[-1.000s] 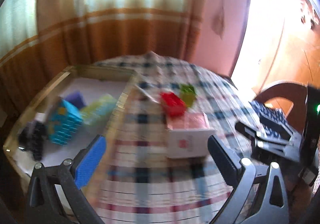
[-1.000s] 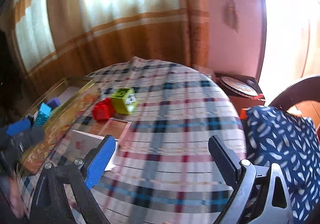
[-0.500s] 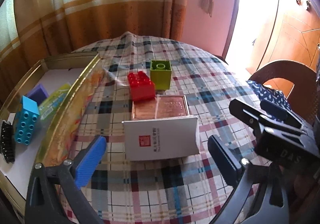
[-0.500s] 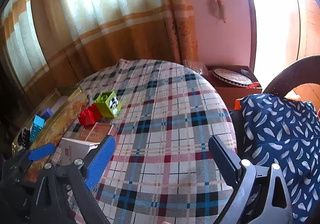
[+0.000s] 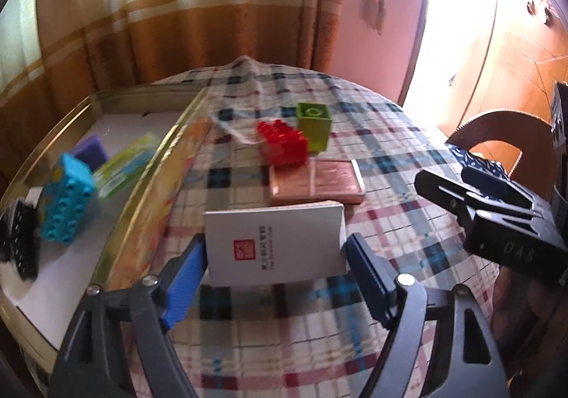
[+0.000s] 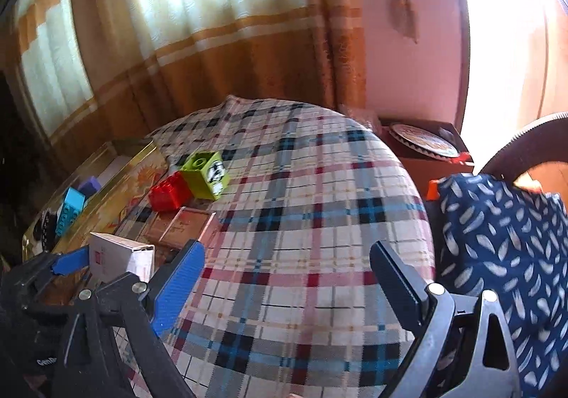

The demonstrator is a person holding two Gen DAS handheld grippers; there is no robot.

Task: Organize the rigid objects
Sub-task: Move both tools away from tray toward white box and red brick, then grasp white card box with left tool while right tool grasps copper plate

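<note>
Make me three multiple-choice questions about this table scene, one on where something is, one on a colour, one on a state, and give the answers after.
1. Where does the white box stand?
A. inside the tray
B. between the left gripper's fingers
C. on the chair

2. What colour is the brick touching the green cube?
A. red
B. yellow
C. white

3. How is the right gripper?
A. shut on a brick
B. open with nothing between its fingers
C. shut on the pink case

Answers: 1 B, a blue pad sits at each end of the box as the jaws are closing. 2 A, the studded brick is red. 3 B, only tablecloth shows between its fingers.
</note>
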